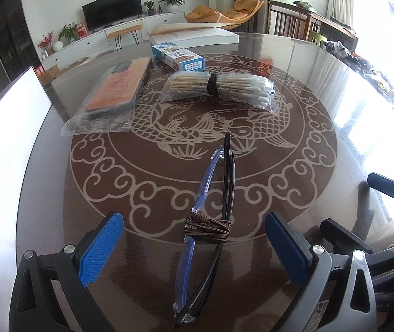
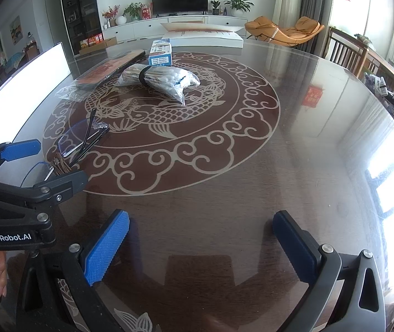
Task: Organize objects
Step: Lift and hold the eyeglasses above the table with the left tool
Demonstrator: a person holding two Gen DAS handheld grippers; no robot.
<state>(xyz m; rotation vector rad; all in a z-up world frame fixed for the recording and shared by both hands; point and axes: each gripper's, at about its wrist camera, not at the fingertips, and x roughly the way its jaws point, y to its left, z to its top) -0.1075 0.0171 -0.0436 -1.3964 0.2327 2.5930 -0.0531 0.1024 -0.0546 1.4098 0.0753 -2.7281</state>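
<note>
Several things share the round glass desk (image 1: 293, 63), and you can take them from big to small. Largest is the flat white box (image 1: 197, 34) at the far edge. Next, toward the far left, lies the orange item in a clear sleeve (image 1: 111, 88), slick and floppy at its sealed ends. Near the desk's middle sits the bag of cotton swabs (image 1: 219, 88), cinched by a dark band: light, soft, likely to sag if you lift it by one end, so take it at the band. Behind it, toward the far edge, is the small blue-and-white carton (image 1: 179, 55), stiff and easy to pinch across its narrow sides.

Smallest and nearest is the pair of folded glasses (image 1: 210, 210), lying close to the near edge with brown cord wound around its middle. Your left tongs (image 1: 194, 246) stand wide open on either side of it, pads apart from the frame and gripping nothing. I judge the glasses light but fragile, with smooth lenses that would slide on glass, so close on the cord wrap, where the grip is soft and the temples are bundled.

Your right tongs (image 2: 201, 243) are also open and empty, over bare desk toward the near right. That whole right side looks free for setting things down. Watch the left tongs' body (image 2: 17, 193), which sits just beside your right ones.
</note>
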